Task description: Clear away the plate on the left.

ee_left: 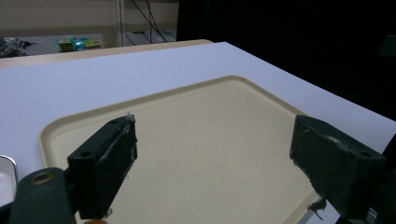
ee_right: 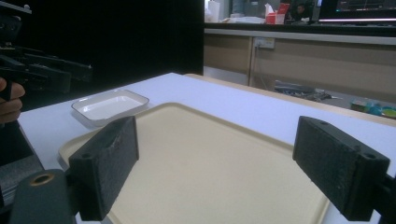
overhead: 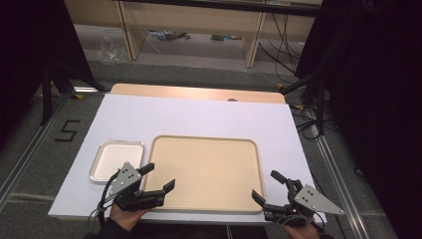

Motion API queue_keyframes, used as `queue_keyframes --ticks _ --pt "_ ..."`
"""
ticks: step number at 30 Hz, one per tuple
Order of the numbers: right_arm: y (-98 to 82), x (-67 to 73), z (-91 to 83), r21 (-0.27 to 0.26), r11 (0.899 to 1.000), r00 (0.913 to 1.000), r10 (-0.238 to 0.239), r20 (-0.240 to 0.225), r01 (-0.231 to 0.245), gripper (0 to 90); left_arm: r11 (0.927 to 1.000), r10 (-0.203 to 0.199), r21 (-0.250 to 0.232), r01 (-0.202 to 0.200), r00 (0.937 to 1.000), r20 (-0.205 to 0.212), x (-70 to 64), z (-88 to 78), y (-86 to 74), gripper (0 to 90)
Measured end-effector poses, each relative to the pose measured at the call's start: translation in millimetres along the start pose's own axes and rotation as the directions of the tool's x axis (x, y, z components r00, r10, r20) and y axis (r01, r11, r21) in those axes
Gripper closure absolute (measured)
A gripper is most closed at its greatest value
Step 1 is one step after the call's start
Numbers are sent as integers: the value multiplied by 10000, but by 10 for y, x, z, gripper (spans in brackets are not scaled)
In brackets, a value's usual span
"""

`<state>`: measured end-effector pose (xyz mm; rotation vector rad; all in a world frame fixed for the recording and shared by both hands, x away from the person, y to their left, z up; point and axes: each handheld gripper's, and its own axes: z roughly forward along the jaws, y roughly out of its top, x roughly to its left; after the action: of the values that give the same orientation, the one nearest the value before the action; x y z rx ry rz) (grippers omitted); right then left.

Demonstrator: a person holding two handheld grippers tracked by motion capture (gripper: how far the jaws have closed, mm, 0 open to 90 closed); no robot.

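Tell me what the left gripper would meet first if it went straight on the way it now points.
Probably the beige tray. The left gripper hangs open at the tray's near left corner, angled toward its middle and slightly down. Nothing lies on the tray in that line, though the height above it is hard to judge.

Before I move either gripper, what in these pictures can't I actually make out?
- Small white tray, high view: near corner hidden by left gripper.
- Beige tray, left gripper view: near edge cut off by the frame.
- Clutter under the far shelves, high view: too small to identify.
- Right gripper: hand cut off.
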<state>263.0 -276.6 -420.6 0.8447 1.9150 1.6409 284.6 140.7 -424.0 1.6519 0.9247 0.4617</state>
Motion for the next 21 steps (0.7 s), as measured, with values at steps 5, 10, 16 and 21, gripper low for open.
queue_keyframes --ticks 5,10,16,21 --pt "0 -1 -1 7 10000 10000 -9 -11 9 151 10000 -40 15 40 10000 16 5 -1 2 148" --pt "1 0 -1 5 10000 10000 -6 -16 6 151 10000 -66 15 66 10000 -10 21 -6 4 148" --pt "1 0 -2 3 10000 10000 1 -22 -1 151 10000 -50 2 50 10000 -84 43 -14 10 148" --pt "1 0 -2 6 10000 10000 -5 -24 5 151 9997 -221 -75 219 9994 -253 90 -39 26 149"
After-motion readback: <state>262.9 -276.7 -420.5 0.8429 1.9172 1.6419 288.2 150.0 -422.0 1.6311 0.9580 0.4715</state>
